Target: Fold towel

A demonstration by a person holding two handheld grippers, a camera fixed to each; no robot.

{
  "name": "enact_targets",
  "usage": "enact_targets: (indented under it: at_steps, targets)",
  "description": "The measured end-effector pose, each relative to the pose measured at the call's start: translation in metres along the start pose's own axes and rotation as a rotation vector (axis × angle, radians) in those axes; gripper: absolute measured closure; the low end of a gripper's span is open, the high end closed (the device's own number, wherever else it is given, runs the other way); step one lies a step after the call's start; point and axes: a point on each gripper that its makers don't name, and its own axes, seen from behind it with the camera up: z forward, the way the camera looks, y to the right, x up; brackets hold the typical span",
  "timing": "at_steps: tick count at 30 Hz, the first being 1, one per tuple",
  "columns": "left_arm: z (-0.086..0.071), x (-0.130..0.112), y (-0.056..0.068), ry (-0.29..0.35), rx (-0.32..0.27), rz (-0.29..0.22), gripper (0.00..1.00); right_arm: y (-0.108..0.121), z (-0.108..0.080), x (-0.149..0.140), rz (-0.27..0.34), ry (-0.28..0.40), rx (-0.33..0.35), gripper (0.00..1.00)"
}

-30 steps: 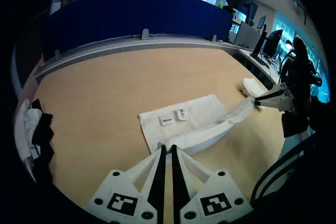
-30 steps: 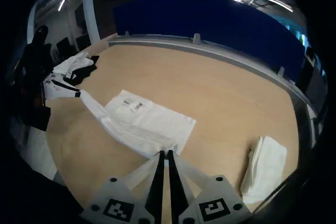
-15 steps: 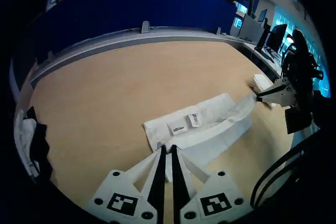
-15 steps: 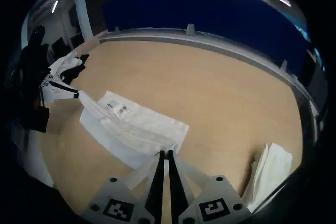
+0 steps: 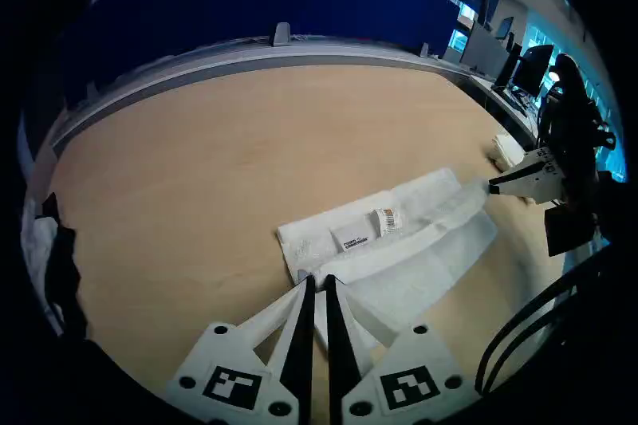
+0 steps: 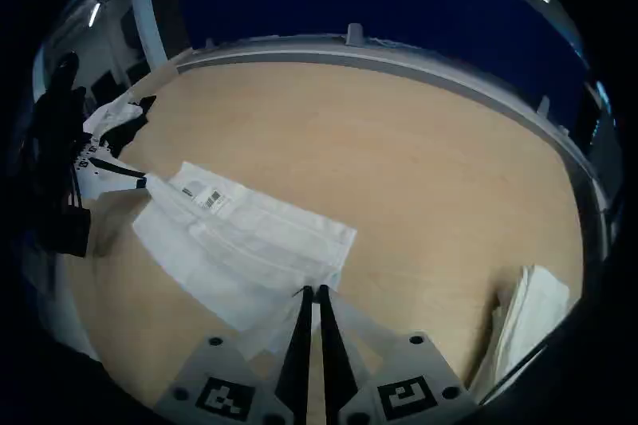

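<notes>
A white towel (image 5: 399, 245) lies on the light wooden table (image 5: 215, 154), its far half flat with two labels (image 5: 368, 230) facing up. My left gripper (image 5: 317, 288) is shut on the towel's near left corner. My right gripper (image 5: 496, 186) holds the other end of the same edge at the right. Between them the lifted edge hangs as a loose flap. In the right gripper view, the right gripper (image 6: 313, 295) is shut on the towel (image 6: 247, 238) corner. Across the cloth the left gripper (image 6: 134, 179) pinches its own corner.
A stack of folded white towels (image 6: 533, 315) sits at the table's right edge, also seen small as the stack (image 5: 510, 152). A heap of white and black cloth (image 6: 120, 116) lies at the left end. A grey rail and blue partition (image 5: 239, 10) bound the far side.
Both grippers have kept their hold and drawn the pinched edge towards the near side. The narrow rolled strip has opened into a wider hanging flap.
</notes>
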Motion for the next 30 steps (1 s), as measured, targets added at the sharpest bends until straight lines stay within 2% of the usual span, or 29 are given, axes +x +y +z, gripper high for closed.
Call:
enact_targets:
  at_steps: [6,16,20,25,30]
  targets:
    - [0.011,-0.001,-0.006,-0.003,0.015,-0.01,0.9,0.004,0.013,0.003,0.005,-0.003,-0.016,0.93]
    - [0.022,0.003,-0.017,0.002,0.054,0.015,0.85,0.011,0.022,0.007,-0.025,-0.011,-0.057,0.88]
    - [0.023,0.005,-0.02,0.007,0.065,0.021,0.77,0.016,0.023,0.008,-0.039,-0.004,-0.081,0.78]
    - [0.023,0.008,-0.027,0.008,0.085,0.022,0.63,0.023,0.024,0.009,-0.05,0.003,-0.117,0.57]
    - [0.022,0.01,-0.033,0.012,0.105,0.025,0.53,0.028,0.027,0.012,-0.056,0.015,-0.137,0.46]
